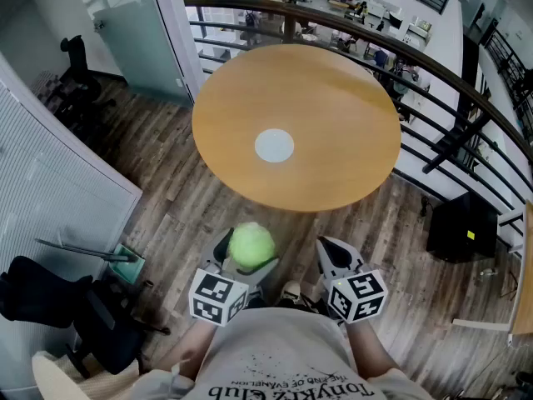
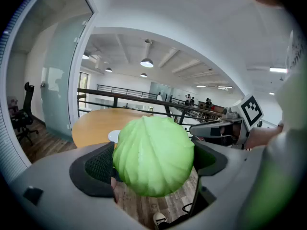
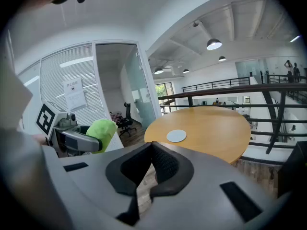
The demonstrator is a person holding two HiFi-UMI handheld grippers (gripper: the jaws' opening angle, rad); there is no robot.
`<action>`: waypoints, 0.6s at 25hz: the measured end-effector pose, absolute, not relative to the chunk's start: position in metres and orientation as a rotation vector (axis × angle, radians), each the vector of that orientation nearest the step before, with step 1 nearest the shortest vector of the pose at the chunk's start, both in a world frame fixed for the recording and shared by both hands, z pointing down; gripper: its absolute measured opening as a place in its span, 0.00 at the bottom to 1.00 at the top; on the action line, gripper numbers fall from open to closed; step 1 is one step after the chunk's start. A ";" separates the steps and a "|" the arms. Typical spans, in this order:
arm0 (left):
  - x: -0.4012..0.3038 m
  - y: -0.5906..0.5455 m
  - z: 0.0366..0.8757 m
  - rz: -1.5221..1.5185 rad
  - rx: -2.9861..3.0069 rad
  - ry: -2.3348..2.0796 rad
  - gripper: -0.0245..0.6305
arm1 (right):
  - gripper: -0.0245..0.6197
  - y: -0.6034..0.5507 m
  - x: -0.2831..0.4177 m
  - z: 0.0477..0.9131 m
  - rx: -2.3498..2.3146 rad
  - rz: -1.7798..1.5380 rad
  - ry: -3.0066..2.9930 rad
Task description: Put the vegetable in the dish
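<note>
A pale green cabbage (image 1: 251,245) sits between the jaws of my left gripper (image 1: 248,252), which is shut on it; in the left gripper view the cabbage (image 2: 153,155) fills the gap between both pads. A small white dish (image 1: 274,145) lies at the middle of the round wooden table (image 1: 333,98), some way ahead of both grippers. The dish (image 3: 176,135) also shows in the right gripper view, where the right gripper (image 3: 149,169) has its pads together with nothing between them. Beside the left one, the right gripper (image 1: 333,261) hovers off the table's near edge.
A railing (image 1: 433,65) runs behind the table, with a drop to a lower floor beyond. A glass partition (image 1: 137,32) and office chairs (image 1: 75,65) stand at the left. A black box (image 1: 462,223) sits on the wooden floor at the right.
</note>
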State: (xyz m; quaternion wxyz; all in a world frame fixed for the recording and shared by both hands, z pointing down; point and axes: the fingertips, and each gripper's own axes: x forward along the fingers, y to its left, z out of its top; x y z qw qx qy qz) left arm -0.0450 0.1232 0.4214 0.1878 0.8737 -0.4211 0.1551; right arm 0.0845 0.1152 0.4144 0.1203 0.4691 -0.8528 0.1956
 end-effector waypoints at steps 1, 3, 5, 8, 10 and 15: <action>-0.045 0.122 0.421 0.437 2.458 -1.187 0.78 | 0.07 0.114 0.084 0.415 1.368 0.572 -2.493; -0.044 0.121 0.421 0.437 2.457 -1.190 0.78 | 0.07 0.112 0.084 0.415 1.362 0.571 -2.495; -0.044 0.119 0.420 0.436 2.457 -1.190 0.78 | 0.07 0.110 0.083 0.415 1.357 0.572 -2.494; -0.045 0.118 0.419 0.437 2.455 -1.188 0.78 | 0.07 0.109 0.080 0.416 1.352 0.575 -2.494; -0.046 0.119 0.420 0.437 2.454 -1.189 0.78 | 0.07 0.110 0.080 0.418 1.349 0.575 -2.492; -0.047 0.120 0.422 0.436 2.459 -1.184 0.78 | 0.07 0.110 0.080 0.422 1.363 0.576 -2.482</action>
